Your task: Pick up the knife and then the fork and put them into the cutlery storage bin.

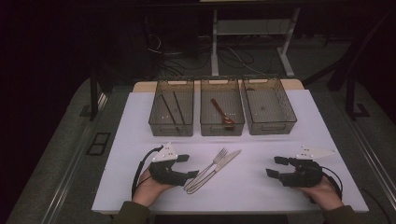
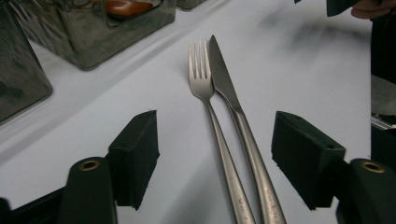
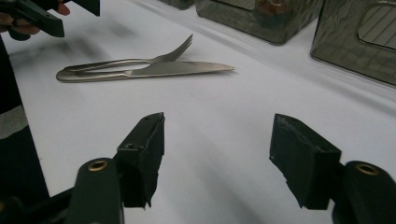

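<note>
With its jaws standing apart around both handles and pressing on neither, the left gripper is risking clamping the fork and knife together, while the right gripper, also apart and empty, is sitting well off beside them.

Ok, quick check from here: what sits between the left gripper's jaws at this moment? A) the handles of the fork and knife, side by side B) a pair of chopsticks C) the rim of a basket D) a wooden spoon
A: in the left gripper view the fork and knife lie side by side on the white table, their handles running between the open jaws of the left gripper, pads clear of them.
</note>
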Demonstrator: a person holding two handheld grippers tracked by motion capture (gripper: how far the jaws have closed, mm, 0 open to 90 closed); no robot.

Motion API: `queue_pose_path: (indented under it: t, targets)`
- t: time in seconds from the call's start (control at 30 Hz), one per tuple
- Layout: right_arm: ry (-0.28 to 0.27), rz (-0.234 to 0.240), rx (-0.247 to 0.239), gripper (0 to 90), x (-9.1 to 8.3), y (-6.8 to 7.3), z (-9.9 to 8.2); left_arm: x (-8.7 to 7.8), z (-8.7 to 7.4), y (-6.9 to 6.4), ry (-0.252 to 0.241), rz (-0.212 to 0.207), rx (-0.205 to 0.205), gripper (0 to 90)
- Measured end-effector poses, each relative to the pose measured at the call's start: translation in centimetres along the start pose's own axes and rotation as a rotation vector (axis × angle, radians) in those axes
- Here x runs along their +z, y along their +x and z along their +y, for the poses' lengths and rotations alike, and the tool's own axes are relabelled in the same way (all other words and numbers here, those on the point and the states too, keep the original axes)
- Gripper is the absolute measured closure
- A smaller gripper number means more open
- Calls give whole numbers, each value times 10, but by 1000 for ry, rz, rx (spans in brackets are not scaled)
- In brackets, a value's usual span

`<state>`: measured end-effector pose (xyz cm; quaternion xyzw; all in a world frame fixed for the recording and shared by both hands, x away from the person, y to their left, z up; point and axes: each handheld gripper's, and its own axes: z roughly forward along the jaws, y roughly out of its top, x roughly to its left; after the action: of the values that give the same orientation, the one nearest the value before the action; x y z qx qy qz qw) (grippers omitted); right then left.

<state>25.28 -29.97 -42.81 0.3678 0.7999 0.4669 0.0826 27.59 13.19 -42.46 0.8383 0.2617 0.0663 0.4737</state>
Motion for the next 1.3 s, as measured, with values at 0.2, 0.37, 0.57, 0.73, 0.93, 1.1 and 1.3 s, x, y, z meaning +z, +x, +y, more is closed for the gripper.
queue_pose_path:
  t: [0.2,0.37,0.57,0.73,0.93,1.1,1.3]
  targets:
    - [-14,-29,-9,211,8,1,-5,2,6,3,10,10,-10,391]
    - [13,-64,-29,169,16,2,-7,6,13,4,23,11,-9,432]
    - [-2,-74,-54,136,21,-3,-4,17,21,5,48,3,12,470]
    - [-7,-80,-61,136,23,-4,-3,26,27,5,67,-1,12,515]
    - [-2,-83,-67,137,23,-4,-3,38,35,8,120,5,-15,564]
    - [2,-88,-68,137,23,-4,-3,51,42,7,192,4,-14,608]
    - [0,-90,-69,137,23,-4,-3,60,45,4,240,16,-12,651]
